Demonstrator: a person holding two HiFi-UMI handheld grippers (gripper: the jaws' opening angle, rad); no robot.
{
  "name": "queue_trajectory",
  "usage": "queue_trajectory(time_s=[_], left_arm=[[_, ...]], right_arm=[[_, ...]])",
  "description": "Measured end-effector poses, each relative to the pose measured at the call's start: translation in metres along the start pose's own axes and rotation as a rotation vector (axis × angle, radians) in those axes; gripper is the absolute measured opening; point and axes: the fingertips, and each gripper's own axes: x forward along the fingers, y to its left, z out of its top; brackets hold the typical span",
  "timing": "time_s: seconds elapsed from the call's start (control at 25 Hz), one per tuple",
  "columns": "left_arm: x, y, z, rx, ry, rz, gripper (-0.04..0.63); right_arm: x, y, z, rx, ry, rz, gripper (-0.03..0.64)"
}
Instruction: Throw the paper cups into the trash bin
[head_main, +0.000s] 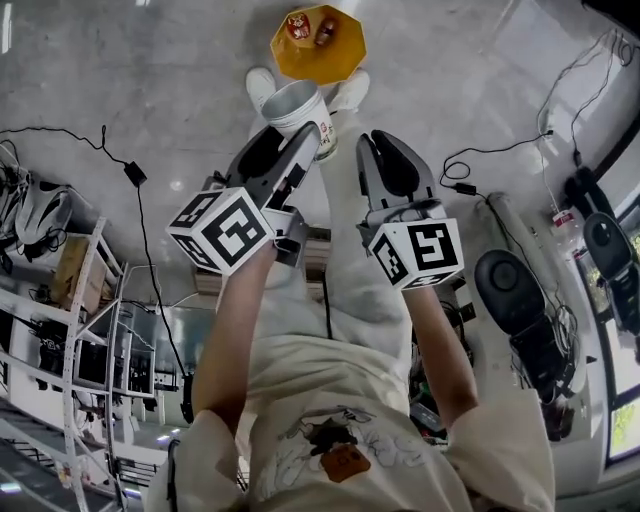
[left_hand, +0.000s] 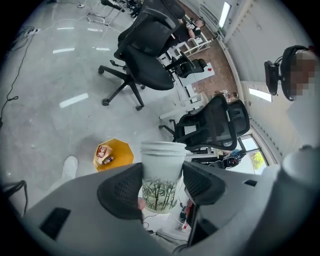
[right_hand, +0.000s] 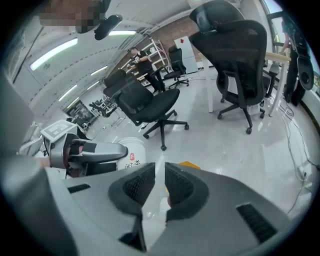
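Cup: paper cup (head_main: 297, 105) mouth-up, pinched in left gripper (left_hand: 161, 181)
Bin: orange trash bin (head_main: 338, 55) on floor; lies just ahead of cup, lower down
Right gripper (right_hand: 159, 186): pressed together; empty

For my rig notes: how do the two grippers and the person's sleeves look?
Both the left gripper and right gripper are grey, with black textured pads and a white cube of black square markers. The sleeves are short and cream.
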Motion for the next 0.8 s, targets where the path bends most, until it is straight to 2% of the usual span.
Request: queue_trajectory(time_s=[0.28,0.8], left_arm=[[0.043,0.057,-0.006,-0.041,0.025,0.031,0.262],[0.114,0.124,-0.006,-0.043,0.056,0.052,0.262]], right_arm=[[0.061,-0.019,-0.03,0.074,0.036,-0.036,0.063],[0.144,-0.06,-0.072,0.161,0.082,-0.111,0.066]])
